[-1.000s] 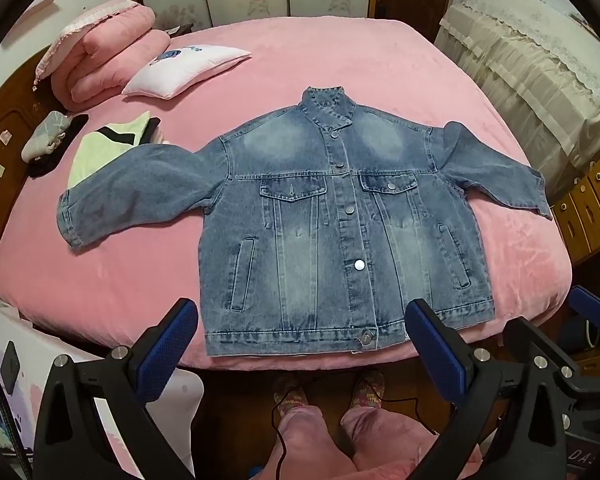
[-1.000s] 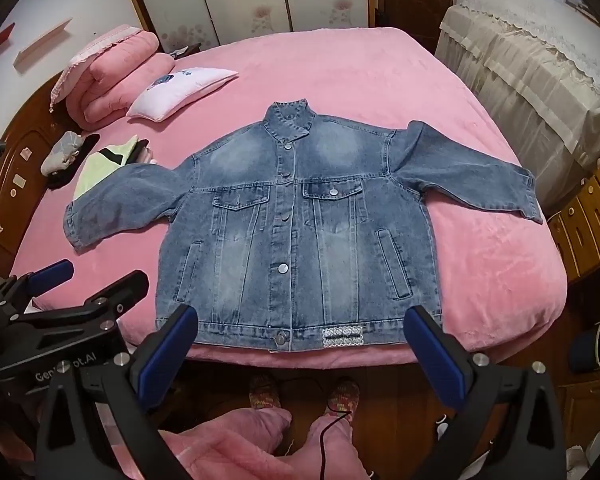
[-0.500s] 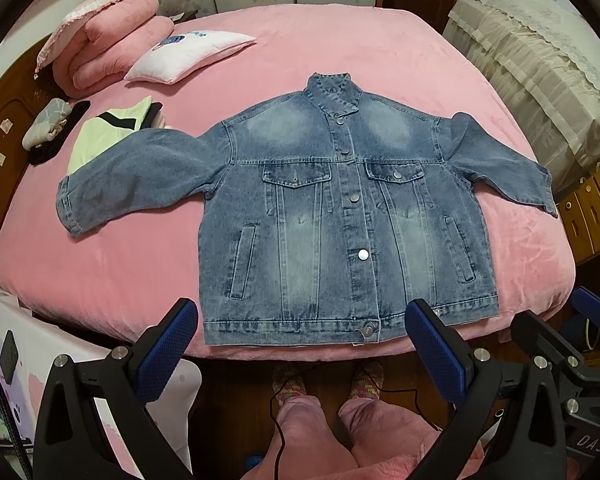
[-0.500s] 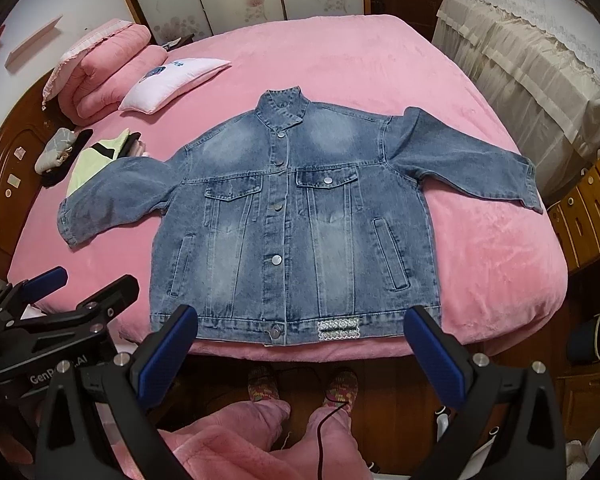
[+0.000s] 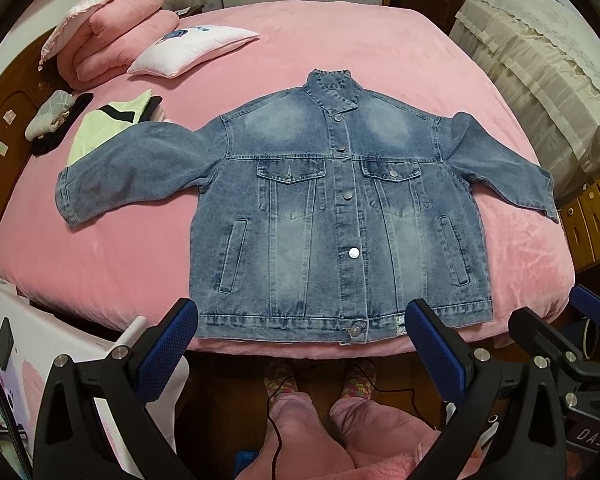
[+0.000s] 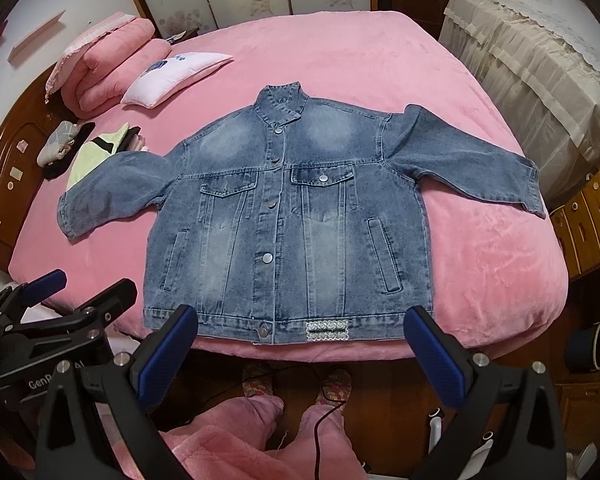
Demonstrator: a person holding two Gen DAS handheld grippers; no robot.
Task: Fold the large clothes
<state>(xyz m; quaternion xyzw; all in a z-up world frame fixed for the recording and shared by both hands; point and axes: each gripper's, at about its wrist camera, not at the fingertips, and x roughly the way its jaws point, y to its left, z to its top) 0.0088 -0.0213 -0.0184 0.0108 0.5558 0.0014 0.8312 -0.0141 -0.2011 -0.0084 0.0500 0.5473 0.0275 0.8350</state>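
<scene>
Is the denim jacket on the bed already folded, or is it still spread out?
Spread out. The denim jacket lies flat and buttoned on the pink bed, front up, both sleeves extended sideways, with no fold visible.

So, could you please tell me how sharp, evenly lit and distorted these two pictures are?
Left wrist view: jacket sharp, light even, bed edges bowed by the fisheye, corners black. Right wrist view: equally sharp, same bowing, floor under the bed dim.

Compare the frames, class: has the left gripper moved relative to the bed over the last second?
Yes. The left gripper has advanced toward the bed: its blue pads now overlap the denim jacket hem, which sat above them earlier. The jacket itself looks unmoved.
</scene>
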